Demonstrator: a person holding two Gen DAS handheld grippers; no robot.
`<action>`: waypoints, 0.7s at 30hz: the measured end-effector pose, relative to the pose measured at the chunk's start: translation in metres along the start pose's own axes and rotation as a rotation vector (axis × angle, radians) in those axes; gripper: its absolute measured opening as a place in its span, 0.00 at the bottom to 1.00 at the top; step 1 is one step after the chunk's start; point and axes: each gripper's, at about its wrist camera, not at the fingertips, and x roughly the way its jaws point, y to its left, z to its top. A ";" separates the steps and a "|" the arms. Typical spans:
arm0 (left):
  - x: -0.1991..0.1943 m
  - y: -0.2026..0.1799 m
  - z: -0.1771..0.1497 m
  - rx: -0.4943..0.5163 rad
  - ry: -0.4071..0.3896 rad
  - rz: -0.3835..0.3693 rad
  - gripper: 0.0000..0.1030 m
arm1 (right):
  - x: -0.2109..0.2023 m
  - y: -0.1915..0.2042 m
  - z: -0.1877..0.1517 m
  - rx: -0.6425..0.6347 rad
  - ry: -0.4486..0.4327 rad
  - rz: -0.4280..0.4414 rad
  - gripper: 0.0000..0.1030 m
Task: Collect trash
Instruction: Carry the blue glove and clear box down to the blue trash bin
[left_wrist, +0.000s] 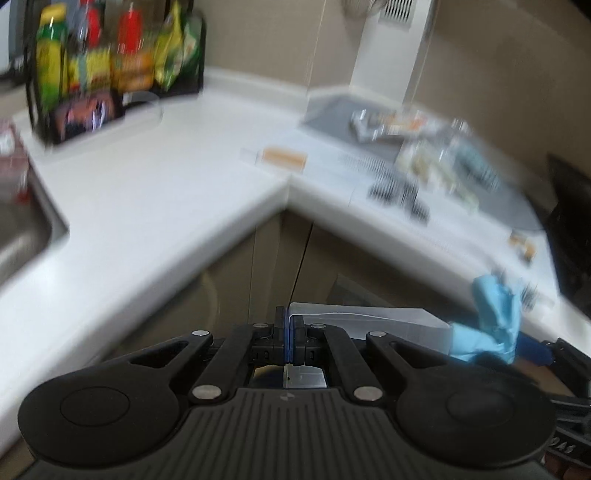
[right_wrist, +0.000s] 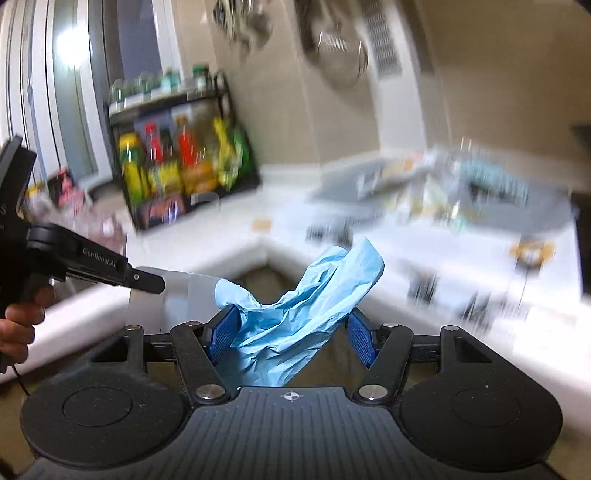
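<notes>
A white L-shaped counter (left_wrist: 155, 192) filled both blurred views. Only the right wrist view showed the whole black rack (right_wrist: 184, 166) of bottles and a person's hand (right_wrist: 20, 325). The right gripper (right_wrist: 291, 332) held crumpled blue paper (right_wrist: 295, 314) between half-spread jaws. The left gripper (left_wrist: 289, 332), jaws fully closed, pinched a clear plastic sheet (left_wrist: 362, 321).

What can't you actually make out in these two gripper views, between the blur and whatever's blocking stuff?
- Litter on the grey mat: motion blur in both views; items can't be identified.
- Labels in the black rack: smeared, unreadable.
- Clear sheet clamped in the left gripper: its near end is hidden behind the fingers.
- Blue paper in the right gripper: lower part hidden by the gripper body.
- Sink: cut off by the left edge.
</notes>
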 end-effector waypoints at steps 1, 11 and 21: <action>0.006 0.003 -0.010 -0.008 0.021 0.005 0.00 | 0.005 0.001 -0.009 0.006 0.037 -0.002 0.65; 0.072 0.021 -0.076 -0.045 0.205 0.073 0.00 | 0.032 0.005 -0.062 -0.028 0.240 -0.065 0.65; 0.115 0.020 -0.100 0.002 0.266 0.136 0.00 | 0.063 -0.006 -0.087 -0.050 0.370 -0.071 0.65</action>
